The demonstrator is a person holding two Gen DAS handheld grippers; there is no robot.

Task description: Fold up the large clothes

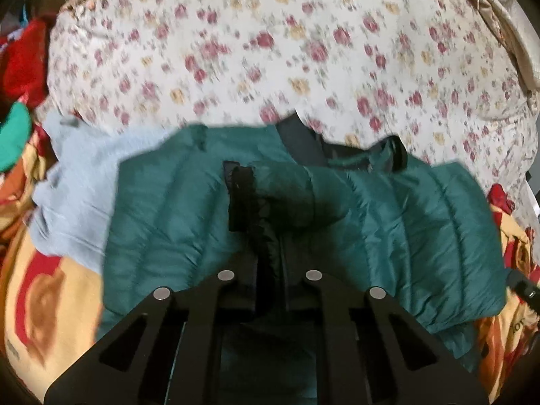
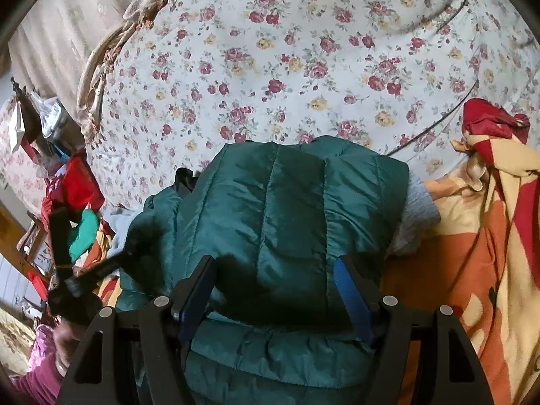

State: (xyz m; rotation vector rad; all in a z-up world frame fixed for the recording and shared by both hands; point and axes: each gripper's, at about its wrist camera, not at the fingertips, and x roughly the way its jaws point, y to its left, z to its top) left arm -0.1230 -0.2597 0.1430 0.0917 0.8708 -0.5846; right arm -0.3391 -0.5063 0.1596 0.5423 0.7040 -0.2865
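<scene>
— Although the green quilted jacket (image 2: pixel 283 222) lies partly doubled on the floral bedsheet (image 2: pixel 270 50), would you call the folding finished?

— No, I judge it about midway. Seen from the right wrist, one padded panel lies folded over the rest, fairly flat. But from the left wrist a black-cuffed sleeve (image 1: pixel 246 199) is raised up off the body of the jacket, not laid in.

— What holds the sleeve?

— The left gripper (image 1: pixel 270 273), as far as I can tell. Its fingers are close together with dark trim running down between them, so it looks pinched, though the tips are hidden by fabric.

— And the right gripper (image 2: pixel 276 290)?

— Its blue-padded fingers (image 2: pixel 351 300) stand spread apart above the jacket's near edge, gripping nothing.

— Anything underneath?

— A pale grey garment (image 1: pixel 74 195) pokes out beside the jacket, and an orange and red blanket (image 2: pixel 472 253) lies alongside.

— So what remains?

— Probably laying the sleeve across, then a last fold to make it compact.
</scene>
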